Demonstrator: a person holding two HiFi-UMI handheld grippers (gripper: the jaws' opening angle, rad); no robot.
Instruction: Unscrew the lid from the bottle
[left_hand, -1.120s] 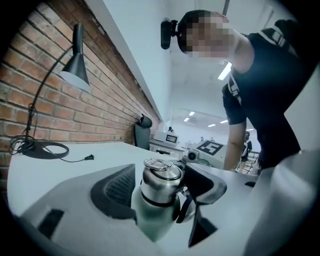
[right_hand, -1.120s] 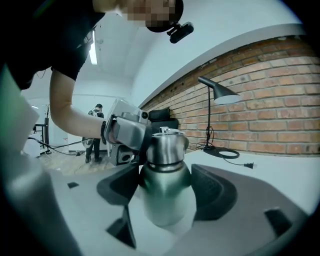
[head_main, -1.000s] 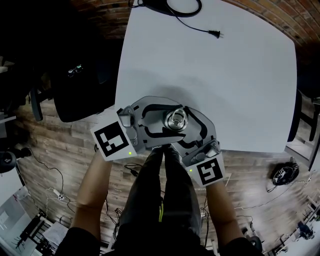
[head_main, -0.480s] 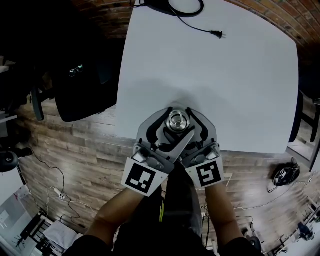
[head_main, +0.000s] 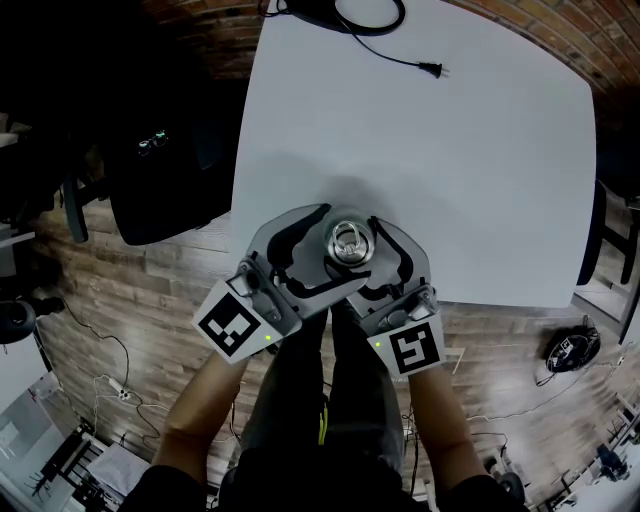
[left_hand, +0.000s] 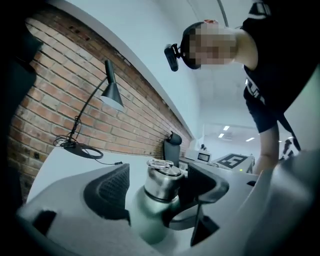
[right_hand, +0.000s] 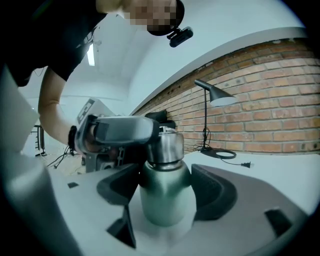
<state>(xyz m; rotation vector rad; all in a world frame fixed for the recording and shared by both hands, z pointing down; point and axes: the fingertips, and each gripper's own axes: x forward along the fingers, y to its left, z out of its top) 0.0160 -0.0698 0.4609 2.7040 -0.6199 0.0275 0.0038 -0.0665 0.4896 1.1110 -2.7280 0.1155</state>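
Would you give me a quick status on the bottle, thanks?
Left gripper opening, loose around ringed steel lid. Right gripper clamped on grey-green metal bottle. Lid on; nothing obstructing.

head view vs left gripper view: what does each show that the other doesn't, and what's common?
Head view only: wood floor, both forearms, and the marker cube on the left gripper.

Left gripper view only: the person's head camera, ceiling lights, and the lid side-on. It stands between the opening jaws, with a gap to the near pad.

Both: bottle with the lid on, white table, lamp base.
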